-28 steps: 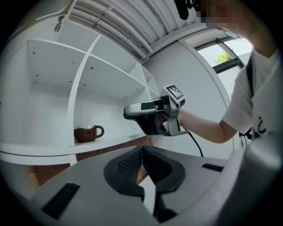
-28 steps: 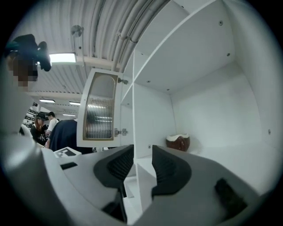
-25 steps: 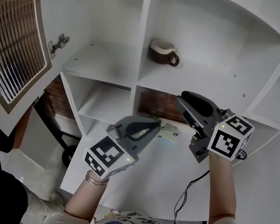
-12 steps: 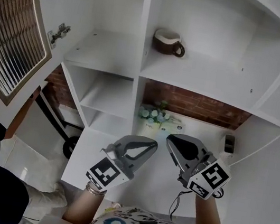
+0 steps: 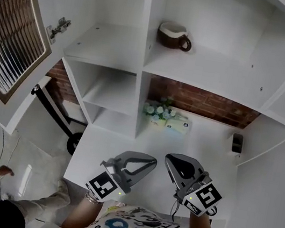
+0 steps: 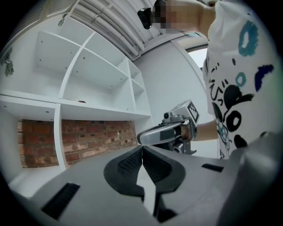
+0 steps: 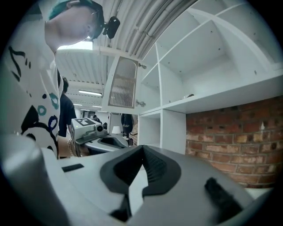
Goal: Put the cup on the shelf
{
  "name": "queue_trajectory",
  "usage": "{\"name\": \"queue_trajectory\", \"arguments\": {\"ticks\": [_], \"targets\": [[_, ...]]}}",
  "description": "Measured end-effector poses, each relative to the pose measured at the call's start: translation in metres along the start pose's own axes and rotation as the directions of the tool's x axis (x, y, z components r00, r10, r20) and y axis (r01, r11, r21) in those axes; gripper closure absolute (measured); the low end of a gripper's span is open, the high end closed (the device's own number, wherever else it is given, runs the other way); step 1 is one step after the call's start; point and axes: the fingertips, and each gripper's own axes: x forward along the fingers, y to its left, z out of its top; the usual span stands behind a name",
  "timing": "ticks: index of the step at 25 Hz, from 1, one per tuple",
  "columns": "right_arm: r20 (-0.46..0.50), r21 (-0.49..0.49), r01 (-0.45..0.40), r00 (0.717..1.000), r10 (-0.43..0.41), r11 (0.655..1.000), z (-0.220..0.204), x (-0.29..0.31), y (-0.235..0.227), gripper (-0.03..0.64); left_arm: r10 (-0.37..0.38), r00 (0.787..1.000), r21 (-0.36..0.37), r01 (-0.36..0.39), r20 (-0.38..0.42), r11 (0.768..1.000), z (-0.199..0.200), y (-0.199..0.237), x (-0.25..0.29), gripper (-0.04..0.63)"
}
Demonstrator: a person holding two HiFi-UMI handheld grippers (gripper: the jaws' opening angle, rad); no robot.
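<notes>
Evidently complete as to placement. Find the cup (image 5: 174, 35) upright on the shelf (image 5: 216, 69), in the compartment just right of the vertical divider (image 5: 145, 24), handle turned to the right, touched by neither gripper. Judge nothing left of the task beyond parking both tools.

Read the left gripper (image 5: 152, 161) as closed: pads meeting at the tips, nothing between them. Read the right gripper (image 5: 169, 159) likewise: jaws just closed, pads together on nothing. Locate both low over the counter (image 5: 125, 151), side by side, well apart from the cup.

Edges:
- Cup set well back from the shelf's front edge and near the divider, so low risk of tipping off, by estimate.
- Bare board to the right of the cup, free for repositioning if required.
- Open cabinet door (image 5: 13, 44) with its hinge (image 5: 57, 29) projecting at far left, well apart from the left gripper.

Open room:
- Bare counter beneath and ahead of both grippers.
- Flowers (image 5: 156, 112) and a pale box (image 5: 177, 125) at the rear, against the brick wall (image 5: 204, 102).
- Small dark object (image 5: 237, 142) at right rear; identity not determinable.
</notes>
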Motion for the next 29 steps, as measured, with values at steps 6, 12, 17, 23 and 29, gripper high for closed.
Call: {"name": "queue_trajectory", "arguments": {"ticks": [6,12,17,23,29], "targets": [[-0.041,0.029,0.009,0.999,-0.008,1.000,-0.025,-0.006,0.009,0.591,0.010,1.000,-0.030,-0.010,0.005,1.000,-0.012,-0.005,-0.006,0.578],[-0.041,0.061,-0.014,0.999,0.017,0.998,-0.035,-0.008,0.020,0.591,0.003,1.000,-0.042,-0.003,-0.008,0.999,-0.020,-0.005,-0.008,0.578],[-0.062,0.013,-0.030,0.998,0.031,0.999,-0.037,-0.003,0.024,0.591,-0.006,1.000,-0.056,0.006,-0.004,0.998,-0.024,-0.005,-0.005,0.578],[-0.099,-0.028,-0.041,0.994,0.038,0.999,-0.040,0.003,0.023,0.591,-0.026,1.000,-0.059,0.025,-0.008,0.998,-0.026,-0.006,0.002,0.578],[-0.106,-0.020,-0.051,0.993,0.049,0.999,-0.044,0.009,0.021,0.591,-0.020,1.000,-0.069,0.020,0.002,0.997,-0.030,-0.002,0.001,0.578]]}}
